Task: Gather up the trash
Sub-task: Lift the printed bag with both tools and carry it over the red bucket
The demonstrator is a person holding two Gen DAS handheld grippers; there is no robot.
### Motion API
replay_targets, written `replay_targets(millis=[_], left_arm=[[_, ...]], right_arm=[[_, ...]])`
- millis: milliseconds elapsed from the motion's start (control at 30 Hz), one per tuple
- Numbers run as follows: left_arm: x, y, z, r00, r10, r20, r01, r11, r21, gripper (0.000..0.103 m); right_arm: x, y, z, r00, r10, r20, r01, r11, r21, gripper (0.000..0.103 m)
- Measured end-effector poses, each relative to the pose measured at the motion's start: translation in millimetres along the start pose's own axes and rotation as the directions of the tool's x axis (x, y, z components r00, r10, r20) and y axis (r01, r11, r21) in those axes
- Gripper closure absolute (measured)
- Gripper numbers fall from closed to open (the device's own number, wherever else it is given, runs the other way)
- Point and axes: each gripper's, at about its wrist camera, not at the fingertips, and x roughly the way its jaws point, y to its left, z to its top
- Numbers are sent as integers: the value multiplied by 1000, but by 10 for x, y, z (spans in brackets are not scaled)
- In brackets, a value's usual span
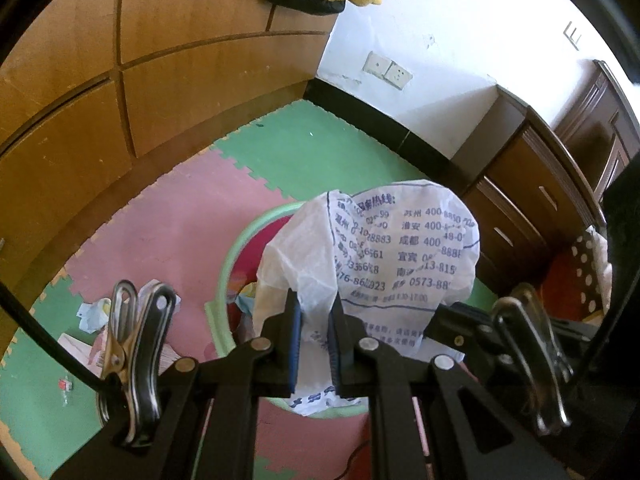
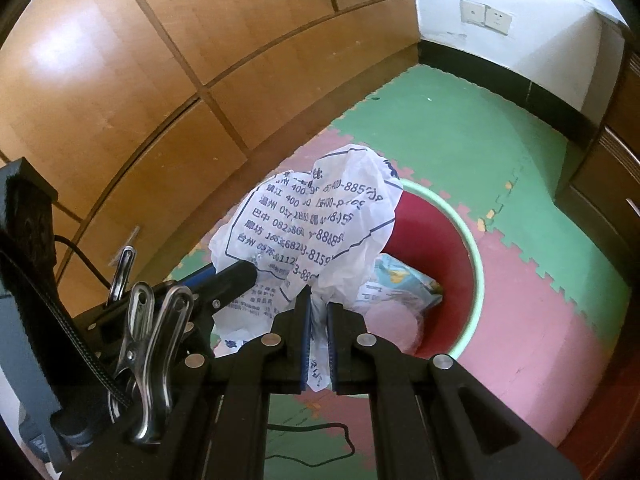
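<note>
A white plastic bag (image 1: 400, 248) with blue print is held above the green bin (image 2: 460, 240), which stands on the pink and green floor mat (image 2: 520, 184). The left hand-held gripper (image 1: 316, 320) is clamped on one part of the bag, the right hand-held gripper (image 2: 319, 316) on another. Some trash (image 2: 404, 284) is seen inside the bin
</note>
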Motion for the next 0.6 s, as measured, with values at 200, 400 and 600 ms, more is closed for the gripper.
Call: replay_targets(millis=[200,400,600], left_arm=[[126,-77,-9,1000,11,-9,-10,1000,24,91],[259,-110,-20,1000,13,-29,-12,1000,21,91],[403,-97,-26,998,9,-61,-8,1000,8,91]], right_arm=[[50,-100,-7,1000,-29,-5,29,999,20,95],[117,-209,-3,998,-51,-20,52,997,48,95],[221,-310,1,996,-68,-49,72,995,74,95]])
